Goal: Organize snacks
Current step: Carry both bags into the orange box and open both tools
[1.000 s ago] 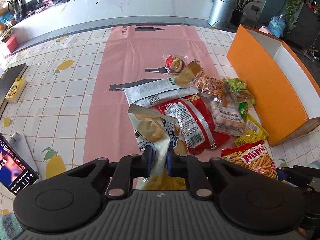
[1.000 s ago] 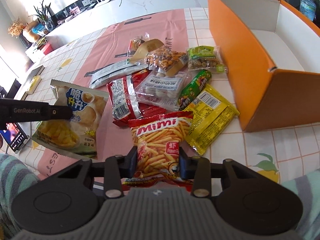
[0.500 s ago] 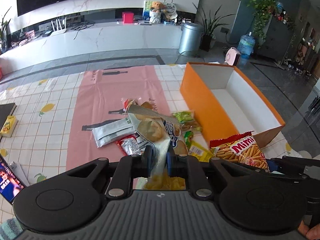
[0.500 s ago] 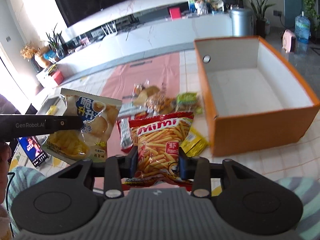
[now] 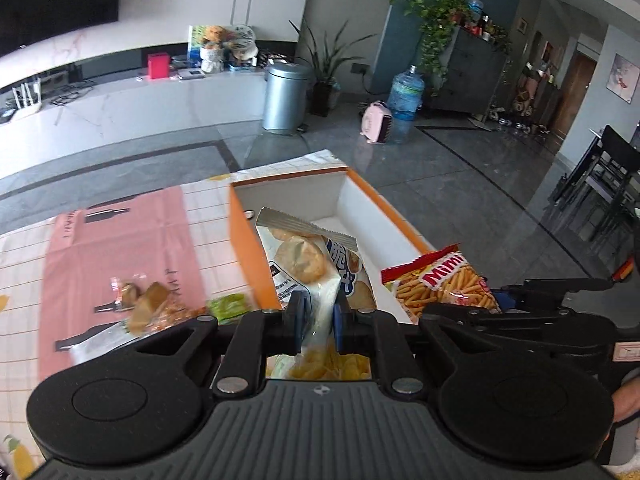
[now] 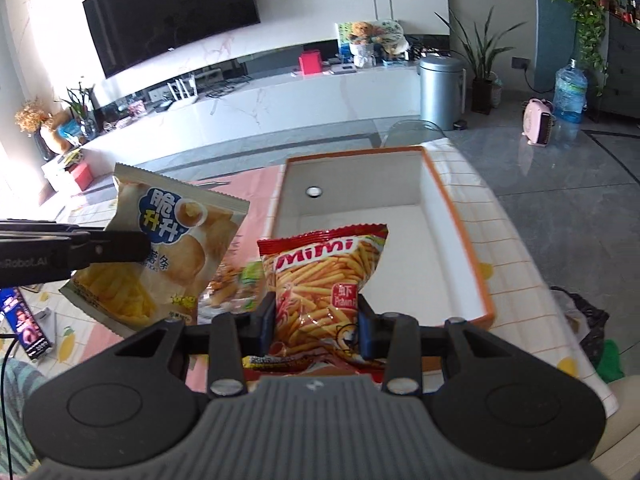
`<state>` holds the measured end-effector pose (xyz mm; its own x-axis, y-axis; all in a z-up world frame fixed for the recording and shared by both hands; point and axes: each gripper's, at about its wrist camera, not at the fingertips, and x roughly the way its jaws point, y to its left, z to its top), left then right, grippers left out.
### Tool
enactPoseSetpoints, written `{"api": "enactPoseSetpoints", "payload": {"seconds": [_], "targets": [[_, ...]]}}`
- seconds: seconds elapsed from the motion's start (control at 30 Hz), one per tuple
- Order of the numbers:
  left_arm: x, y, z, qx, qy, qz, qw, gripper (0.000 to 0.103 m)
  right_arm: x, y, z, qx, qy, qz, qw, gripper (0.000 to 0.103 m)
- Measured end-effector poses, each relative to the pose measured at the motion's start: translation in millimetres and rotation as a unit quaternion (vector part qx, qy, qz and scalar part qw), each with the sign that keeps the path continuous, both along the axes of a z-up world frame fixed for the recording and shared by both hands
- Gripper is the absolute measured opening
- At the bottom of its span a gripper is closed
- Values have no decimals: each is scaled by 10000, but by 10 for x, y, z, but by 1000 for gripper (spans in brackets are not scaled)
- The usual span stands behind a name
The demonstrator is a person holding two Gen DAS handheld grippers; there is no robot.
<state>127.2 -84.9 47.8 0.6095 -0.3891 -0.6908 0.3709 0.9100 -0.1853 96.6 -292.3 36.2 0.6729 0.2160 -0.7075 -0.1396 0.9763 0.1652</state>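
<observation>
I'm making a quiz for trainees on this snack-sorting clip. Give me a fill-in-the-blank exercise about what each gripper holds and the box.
1. The right gripper is shut on a red bag printed with the word ____.
2. The left gripper is shut on the pale ____ bag.
3. The box has white inner walls and is ____ on the outside.
4. Inside, the box holds ____ snacks.

Missing words: Mimi; chip; orange; no
</observation>
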Motion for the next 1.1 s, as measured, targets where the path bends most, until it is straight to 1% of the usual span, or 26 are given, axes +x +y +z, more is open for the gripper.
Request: {"api": "enactPoseSetpoints", "payload": {"seconds": [0.13,0.27,0.37,0.43,0.5,0.67,0.87,1.1], "targets": [[301,-238,-96,47,108,-56,9999,15,387,-244,-66,-10,287,24,9996,36],[558,-426,-247,162,371,-86,9991,15,788,-369,-228,-21,645,-16,9979,36],[694,-546,-413,392,612,-158,9972,15,1039,-363,-417,-148,952,72,9953,36],[741,-617,-521,553,800,-245,9950,15,1135,-337,-563,-251,1176,172,9926,36],[791,-676,-627,688,942,-336,9926,15,1189,-283,-715,-379,1385,312,9892,36],[957,-768,-840,903,1295,-485,9863,15,1346,-202,-972,-695,1757,607,9801,36],[1035,-864,-974,1242,1506,-627,9788,15,1451,-130,-1150,-793,2097,839,9709,36],[1071,-1022,-1078,1700,1676,-724,9684,15,1546,-33,-1301,-1019,2321,1035,9618,36]]}}
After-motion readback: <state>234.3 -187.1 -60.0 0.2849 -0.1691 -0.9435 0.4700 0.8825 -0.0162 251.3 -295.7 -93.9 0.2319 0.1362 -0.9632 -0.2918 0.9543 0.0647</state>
